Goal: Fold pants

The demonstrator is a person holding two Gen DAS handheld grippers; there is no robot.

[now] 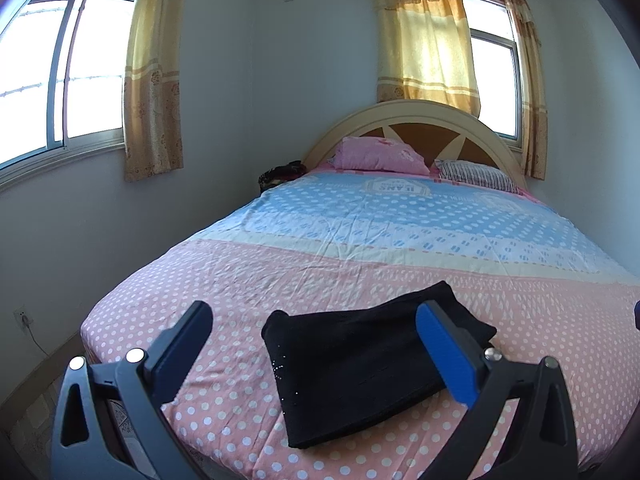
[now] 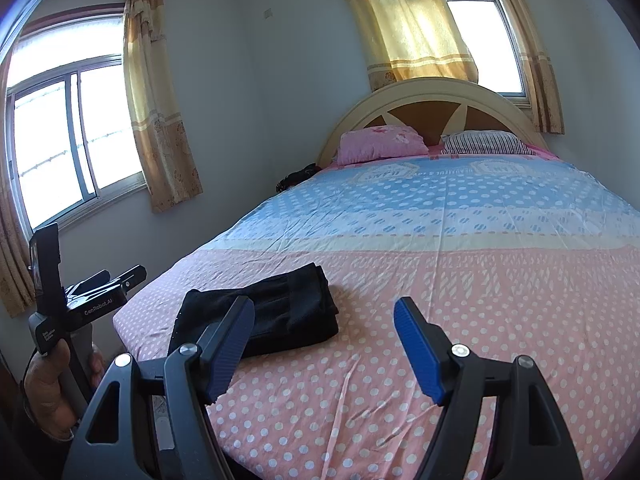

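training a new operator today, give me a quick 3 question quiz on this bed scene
1. True or false: the black pants lie folded on the pink polka-dot part of the bedsheet.
2. Multiple choice: how do the left gripper and right gripper stand? A) both open, holding nothing B) both shut on the pants C) one open, one shut
3. Fill in: next to the pink pillow at the headboard lies a ____ pillow.

Key: 1 true; 2 A; 3 striped
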